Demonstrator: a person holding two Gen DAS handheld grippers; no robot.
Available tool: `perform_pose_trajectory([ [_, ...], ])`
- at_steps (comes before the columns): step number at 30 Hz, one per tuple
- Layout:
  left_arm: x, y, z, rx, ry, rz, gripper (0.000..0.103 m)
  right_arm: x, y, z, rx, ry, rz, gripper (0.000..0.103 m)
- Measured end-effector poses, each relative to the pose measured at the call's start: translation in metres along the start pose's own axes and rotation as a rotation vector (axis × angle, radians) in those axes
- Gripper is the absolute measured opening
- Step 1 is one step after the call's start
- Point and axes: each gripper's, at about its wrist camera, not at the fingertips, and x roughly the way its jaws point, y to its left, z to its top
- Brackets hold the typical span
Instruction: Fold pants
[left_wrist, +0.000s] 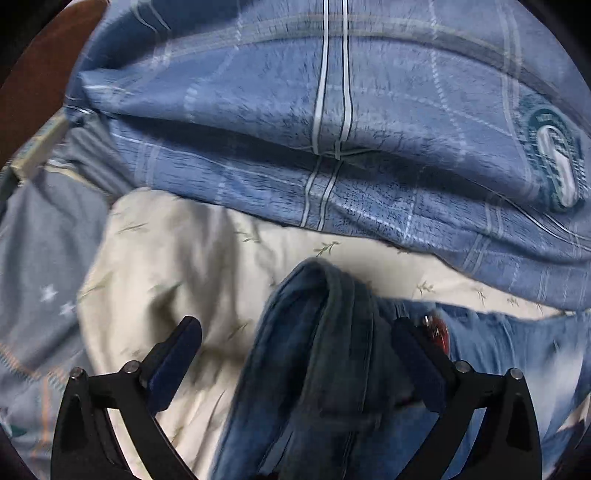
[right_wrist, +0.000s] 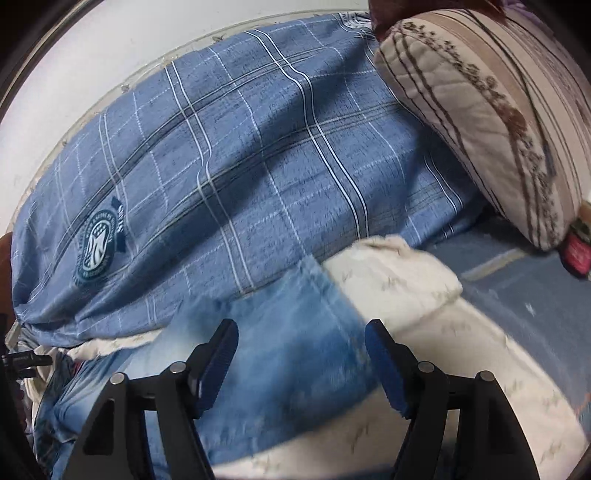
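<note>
Folding had barely begun: blue denim pants (left_wrist: 325, 369) lay bunched between the released left tongs (left_wrist: 295, 354); right tongs (right_wrist: 301, 354) gaped empty.

The left tongs (left_wrist: 295, 354) were matte black plastic: two curved arms, each with a triangular cut-out near its outer edge. Round silver pivot pins sat at the linkage joints, two on each side. The fingers (left_wrist: 173, 363) carried dark navy pads. The right tongs (right_wrist: 301, 363) had the same black frame and silver pins, but their pads (right_wrist: 386, 373) showed a brighter blue, finely ribbed face.
</note>
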Motion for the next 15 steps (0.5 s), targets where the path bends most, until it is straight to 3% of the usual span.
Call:
perform_pose_trajectory([
  [4, 0.027, -0.005, 0.01, -0.009, 0.067, -0.058, 0.078, 0.014, -0.013, 0.017, 0.048, -0.018, -0.022, 0.075],
  [9, 0.041, -0.006, 0.012, -0.027, 0.091, -0.076, 0.075, 0.036, -0.011, 0.031, 0.003, 0.027, -0.023, 0.075],
  [13, 0.041, -0.007, 0.016, -0.058, 0.098, -0.094, 0.076, 0.059, -0.006, 0.047, -0.035, 0.184, 0.052, 0.075],
  [15, 0.043, -0.002, 0.02, -0.095, 0.116, -0.11, 0.081, 0.064, -0.008, 0.054, -0.023, 0.214, 0.073, 0.075],
])
